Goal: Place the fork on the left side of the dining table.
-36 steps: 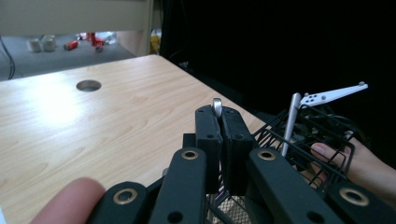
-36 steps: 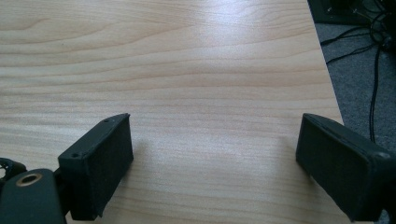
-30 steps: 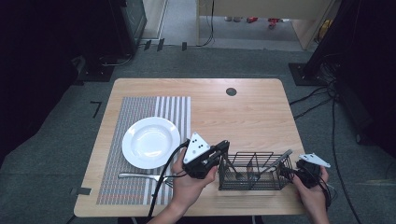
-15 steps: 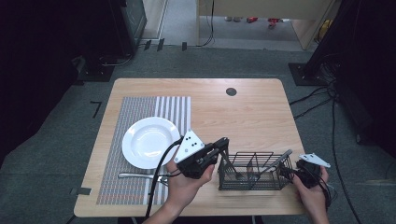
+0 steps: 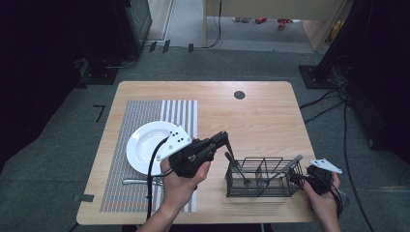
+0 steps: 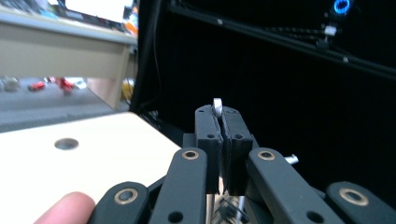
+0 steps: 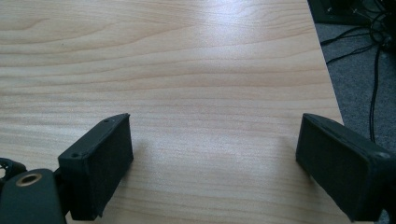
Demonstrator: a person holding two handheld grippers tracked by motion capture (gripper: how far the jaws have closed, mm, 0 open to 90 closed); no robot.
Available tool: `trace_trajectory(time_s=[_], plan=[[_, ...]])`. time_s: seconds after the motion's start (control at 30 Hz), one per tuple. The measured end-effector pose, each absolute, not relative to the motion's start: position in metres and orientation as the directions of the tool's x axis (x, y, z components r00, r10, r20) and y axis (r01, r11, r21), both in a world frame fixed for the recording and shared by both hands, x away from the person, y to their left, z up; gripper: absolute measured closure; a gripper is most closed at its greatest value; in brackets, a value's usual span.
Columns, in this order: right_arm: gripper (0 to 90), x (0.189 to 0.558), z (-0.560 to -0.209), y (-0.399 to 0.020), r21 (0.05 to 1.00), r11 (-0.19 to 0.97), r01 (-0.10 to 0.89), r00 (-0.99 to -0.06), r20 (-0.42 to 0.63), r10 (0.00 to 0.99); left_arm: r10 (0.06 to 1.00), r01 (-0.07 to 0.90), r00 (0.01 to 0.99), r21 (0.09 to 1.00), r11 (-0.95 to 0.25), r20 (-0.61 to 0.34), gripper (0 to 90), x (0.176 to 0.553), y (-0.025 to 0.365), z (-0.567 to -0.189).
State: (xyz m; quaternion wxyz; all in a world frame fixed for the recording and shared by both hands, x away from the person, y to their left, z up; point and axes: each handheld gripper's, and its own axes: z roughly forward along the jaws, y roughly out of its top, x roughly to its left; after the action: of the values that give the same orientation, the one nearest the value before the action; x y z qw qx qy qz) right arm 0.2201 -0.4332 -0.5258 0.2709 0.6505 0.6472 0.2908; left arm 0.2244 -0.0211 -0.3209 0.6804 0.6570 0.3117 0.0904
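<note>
Two grippers are in my hands at the near edge of the table (image 5: 261,116). My left gripper (image 5: 226,140) has its jaws clenched on the handle of a metal utensil (image 5: 237,166); in the left gripper view a sliver of bright metal pokes out above the pressed pads (image 6: 217,106). I cannot tell whether it is a spoon or a fork. Its lower end is down inside the left compartment of the black wire caddy (image 5: 263,176), which stands on the table to the right of the striped placemat (image 5: 145,113).

Compared with a second ago, my left hand (image 5: 181,186) has risen and tilted, so the gripper now sits higher above the mat and slants down to the right toward the caddy, with more of the utensil's shaft showing above the wire rim. The caddy, the white plate (image 5: 145,145) on the placemat and the piece of cutlery (image 5: 138,181) lying below the plate have not shifted. A second utensil (image 5: 285,169) leans in the caddy's right part as before.

My right gripper (image 5: 302,180) has stayed just beside the caddy's right end, jaws spread wide over bare wood with nothing between them.
</note>
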Motion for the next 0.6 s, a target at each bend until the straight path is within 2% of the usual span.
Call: trace_trajectory(time_s=[0.4, 0.6], plan=[[10.8, 0.22, -0.526, -0.433, 0.729, -0.016, 0.684, -0.006, 0.028, 1.0, 0.549, 0.283, 0.75, 0.929, 0.237, -0.369, 88.9, 0.243, 0.014, -0.307], [10.8, 0.22, -0.526, -0.433, 0.73, -0.016, 0.684, -0.007, 0.028, 1.0, 0.56, 0.283, 0.724, 0.913, 0.294, -0.404, 88.9, 0.262, 0.03, -0.314]])
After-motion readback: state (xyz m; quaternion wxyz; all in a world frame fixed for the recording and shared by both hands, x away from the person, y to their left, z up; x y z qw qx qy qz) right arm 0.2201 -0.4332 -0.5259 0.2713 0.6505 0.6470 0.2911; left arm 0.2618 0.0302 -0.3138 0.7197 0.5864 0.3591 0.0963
